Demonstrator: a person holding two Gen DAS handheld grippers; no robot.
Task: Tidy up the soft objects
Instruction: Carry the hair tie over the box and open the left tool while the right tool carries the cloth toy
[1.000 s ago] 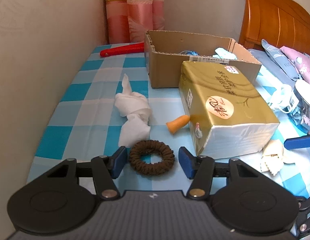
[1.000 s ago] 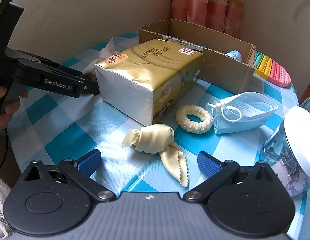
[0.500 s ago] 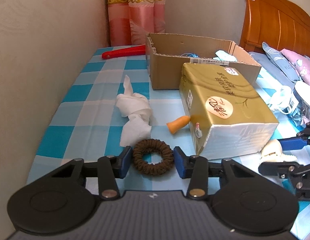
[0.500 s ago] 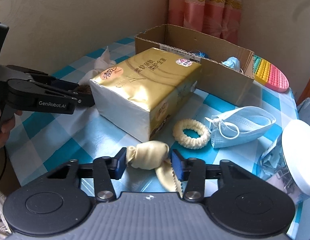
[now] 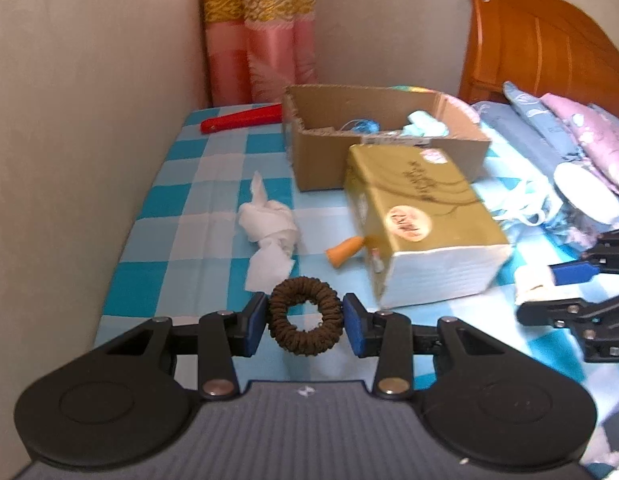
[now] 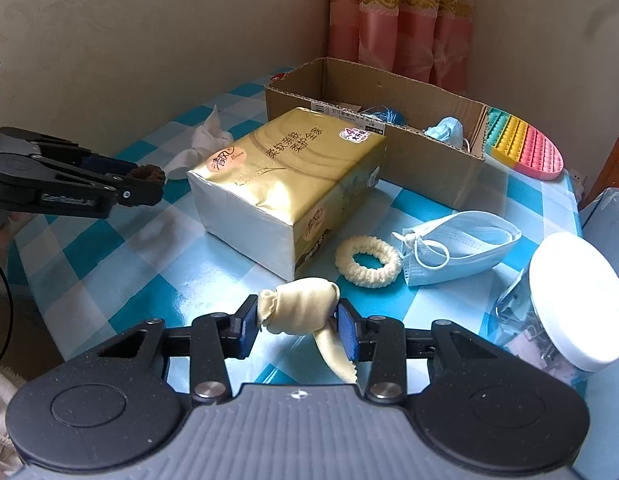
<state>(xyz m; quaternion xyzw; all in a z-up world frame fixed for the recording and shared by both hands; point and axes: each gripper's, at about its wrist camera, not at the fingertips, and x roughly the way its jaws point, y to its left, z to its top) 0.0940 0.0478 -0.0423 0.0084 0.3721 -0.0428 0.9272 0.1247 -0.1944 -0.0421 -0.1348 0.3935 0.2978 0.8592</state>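
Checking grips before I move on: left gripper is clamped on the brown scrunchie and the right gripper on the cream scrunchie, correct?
Not quite. The left gripper does hold the brown scrunchie, but the right gripper is clamped on the knotted cream cloth. The right wrist view shows the cream scrunchie lying on the table.

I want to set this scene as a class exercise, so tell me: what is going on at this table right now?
A person is tidying soft things with a handheld tool in each hand. The left tool has closed on a brown scrunchie, which looks lifted just clear of the checked tablecloth. The right tool has closed on a knotted yellow cloth. A cardboard box behind the tissue pack already holds a few items.
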